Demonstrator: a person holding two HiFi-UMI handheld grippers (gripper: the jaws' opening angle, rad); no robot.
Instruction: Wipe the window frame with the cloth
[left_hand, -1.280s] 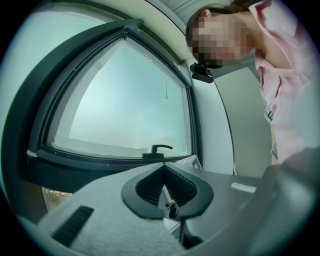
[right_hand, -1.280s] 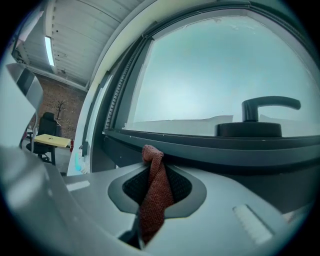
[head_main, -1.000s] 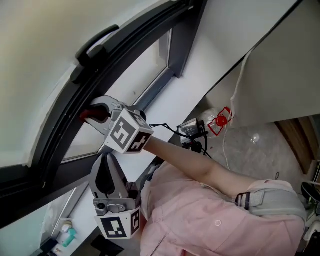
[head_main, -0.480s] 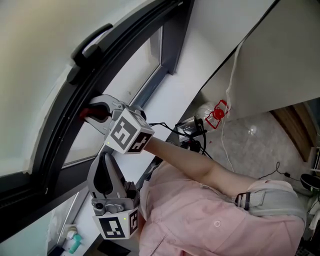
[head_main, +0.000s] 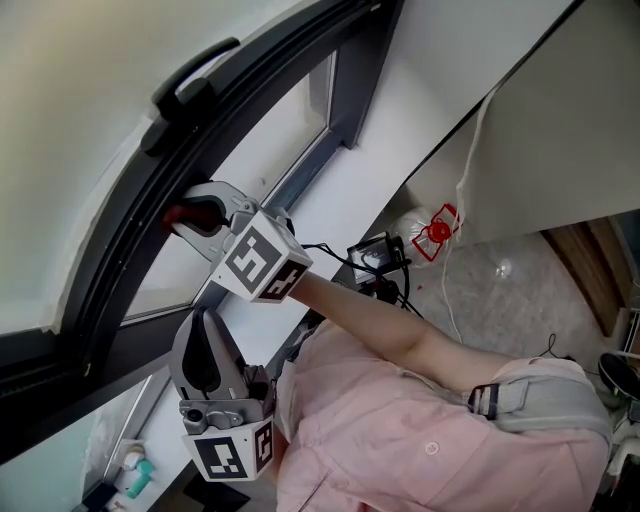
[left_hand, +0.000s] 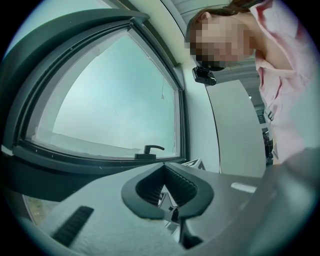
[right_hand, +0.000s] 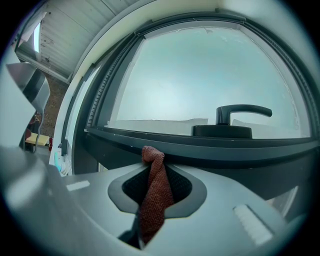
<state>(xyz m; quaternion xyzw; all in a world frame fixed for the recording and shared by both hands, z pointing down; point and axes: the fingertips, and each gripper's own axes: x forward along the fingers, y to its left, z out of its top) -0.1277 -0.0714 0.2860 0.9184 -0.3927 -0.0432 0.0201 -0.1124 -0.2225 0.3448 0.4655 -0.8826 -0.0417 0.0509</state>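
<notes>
1. Right gripper (head_main: 190, 215): held up at the window, marker cube toward the camera. The jaws are clamped on a rust-red knitted cloth (right_hand: 152, 192), which is drawn lengthwise between the pads. The folded upper end of the cloth stands clear of the jaw tips and is seen at the lower edge of the dark grey window frame (right_hand: 180, 145). In the right gripper view this spot lies below and to the left of the window handle (right_hand: 240, 119).

2. Left gripper (left_hand: 165, 186): held lower, near the person's pink shirt (head_main: 400, 440), and pointed up toward the window. The jaw tips are brought together with nothing held between them. Only a small triangular gap is left behind the ribbed pads.

3. Window frame: dark grey, with black seals along the inner edge. The pane is pale and clouded. The black lever handle is mounted on the frame rail.

4. White sill (head_main: 340, 205): runs below the frame, beside the right forearm.

5. Black cables and a small black device (head_main: 380, 260): seen just past the forearm. A red-and-white item (head_main: 437, 238) is seen near the wall beyond, its kind not made out.
</notes>
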